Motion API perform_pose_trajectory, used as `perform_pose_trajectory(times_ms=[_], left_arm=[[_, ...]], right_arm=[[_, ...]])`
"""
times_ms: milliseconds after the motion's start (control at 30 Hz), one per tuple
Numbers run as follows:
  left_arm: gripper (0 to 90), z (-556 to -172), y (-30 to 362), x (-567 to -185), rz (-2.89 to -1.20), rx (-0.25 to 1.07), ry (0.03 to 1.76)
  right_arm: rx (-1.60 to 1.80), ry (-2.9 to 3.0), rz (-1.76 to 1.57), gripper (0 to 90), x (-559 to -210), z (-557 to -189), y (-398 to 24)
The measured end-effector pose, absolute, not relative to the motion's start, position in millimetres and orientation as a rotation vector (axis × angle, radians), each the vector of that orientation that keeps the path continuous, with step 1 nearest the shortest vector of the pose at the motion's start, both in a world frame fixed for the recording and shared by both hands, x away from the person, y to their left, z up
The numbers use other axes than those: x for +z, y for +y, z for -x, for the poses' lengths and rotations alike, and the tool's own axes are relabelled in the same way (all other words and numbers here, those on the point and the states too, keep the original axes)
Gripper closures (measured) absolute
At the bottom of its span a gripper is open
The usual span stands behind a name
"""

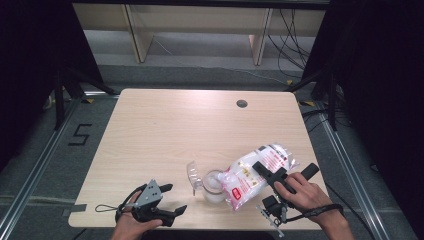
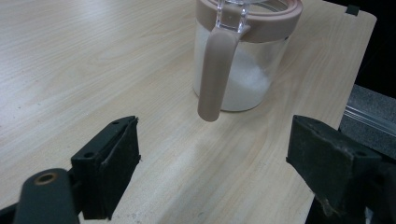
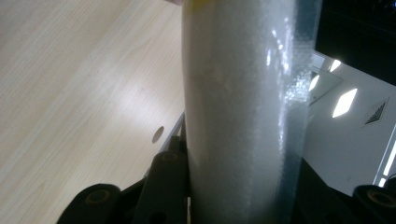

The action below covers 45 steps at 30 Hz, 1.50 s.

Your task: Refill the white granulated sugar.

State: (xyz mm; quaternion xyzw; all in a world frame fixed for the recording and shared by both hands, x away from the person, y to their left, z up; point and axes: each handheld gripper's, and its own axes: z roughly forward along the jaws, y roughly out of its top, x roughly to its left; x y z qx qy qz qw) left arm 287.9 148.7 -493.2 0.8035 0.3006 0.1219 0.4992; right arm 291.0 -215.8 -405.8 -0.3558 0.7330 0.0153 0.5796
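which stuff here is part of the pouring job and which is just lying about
In the job:
- bag of white granules, clamped in the right claw and tipped over the jar
- clear jar, lid open
- left claw, open, near the jar

Lying about:
- nothing else on the table

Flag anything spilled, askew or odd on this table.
No spill shows. The bag of white grains lies tilted over the open jar, clamped in the right gripper. The jar's clear lid stands flipped up. The left gripper waits open, holding nothing.

I see a clear jar (image 1: 214, 187) with a beige rim and handle, part full of white granules, upright near the counter's (image 1: 165, 130) front edge, with a red-printed white bag (image 1: 250, 175) tilted over its mouth.
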Motion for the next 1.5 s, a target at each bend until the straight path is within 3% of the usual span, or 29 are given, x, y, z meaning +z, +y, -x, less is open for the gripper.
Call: perform_pose_trajectory(times_ms=[533, 1500], left_arm=[[16.3, -290, 148, -495, -1.956, 0.301, 0.728], [16.4, -290, 149, -494, -1.960, 0.298, 0.729]], right_arm=[[0.175, 1.812, 0.725, 75.8, -418, -281, -229], [0.568, 1.926, 0.549, 76.7, -431, -307, -236]])
